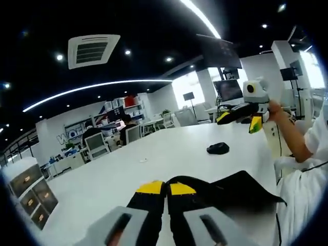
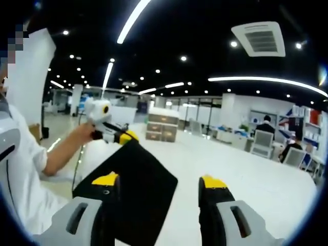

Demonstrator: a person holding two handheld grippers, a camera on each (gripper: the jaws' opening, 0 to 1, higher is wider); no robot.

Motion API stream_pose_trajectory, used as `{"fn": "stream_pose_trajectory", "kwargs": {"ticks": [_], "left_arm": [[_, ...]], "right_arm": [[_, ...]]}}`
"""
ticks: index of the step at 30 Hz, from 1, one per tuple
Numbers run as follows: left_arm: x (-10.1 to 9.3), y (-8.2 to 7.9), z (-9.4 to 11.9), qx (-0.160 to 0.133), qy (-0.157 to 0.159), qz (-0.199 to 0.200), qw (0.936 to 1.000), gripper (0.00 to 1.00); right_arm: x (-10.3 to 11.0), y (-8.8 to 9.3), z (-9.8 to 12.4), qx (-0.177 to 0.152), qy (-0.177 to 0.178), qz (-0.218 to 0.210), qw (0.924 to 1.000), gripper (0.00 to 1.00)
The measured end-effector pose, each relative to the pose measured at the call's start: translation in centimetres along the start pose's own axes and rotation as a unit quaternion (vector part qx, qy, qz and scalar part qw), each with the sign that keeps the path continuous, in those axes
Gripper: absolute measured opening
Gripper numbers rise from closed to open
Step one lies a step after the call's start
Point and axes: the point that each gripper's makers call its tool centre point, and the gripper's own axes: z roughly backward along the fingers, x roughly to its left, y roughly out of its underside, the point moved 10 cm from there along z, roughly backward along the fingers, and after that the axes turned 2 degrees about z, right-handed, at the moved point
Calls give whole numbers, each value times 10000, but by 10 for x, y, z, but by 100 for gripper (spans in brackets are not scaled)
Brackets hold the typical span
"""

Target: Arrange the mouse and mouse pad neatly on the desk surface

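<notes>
My left gripper (image 1: 166, 188) is shut on one edge of the black mouse pad (image 1: 241, 187), which spreads to the right just above the white desk (image 1: 154, 154). A black mouse (image 1: 218, 148) rests on the desk beyond the pad. A hand holds my right gripper (image 1: 240, 121) in the air above and behind the mouse. In the right gripper view, the right gripper (image 2: 159, 181) stands open with nothing between its jaws. The mouse pad (image 2: 138, 195) hangs by its left jaw, held at its far corner by the left gripper (image 2: 125, 137).
A person in a white sleeve (image 1: 302, 179) stands at the desk's right side. A drawer cabinet (image 1: 28, 189) sits past the desk's left end. Office chairs (image 1: 97, 143), seated people and monitors (image 1: 228, 89) line the far side. The desk top (image 2: 266, 179) stretches wide and bare.
</notes>
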Motion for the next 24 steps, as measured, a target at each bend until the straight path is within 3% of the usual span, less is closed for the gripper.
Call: {"fn": "stream_pose_trajectory", "kwargs": {"ticks": [12,24], "left_arm": [[-3,-24,19,-417,-390,-212,9981,3],[3,-35,36,-638,-706,-275,9951,4]], "right_arm": [[1,3,0,113,1,21,9999,56],[3,4,-1,153,-16,30,9999,55]]}}
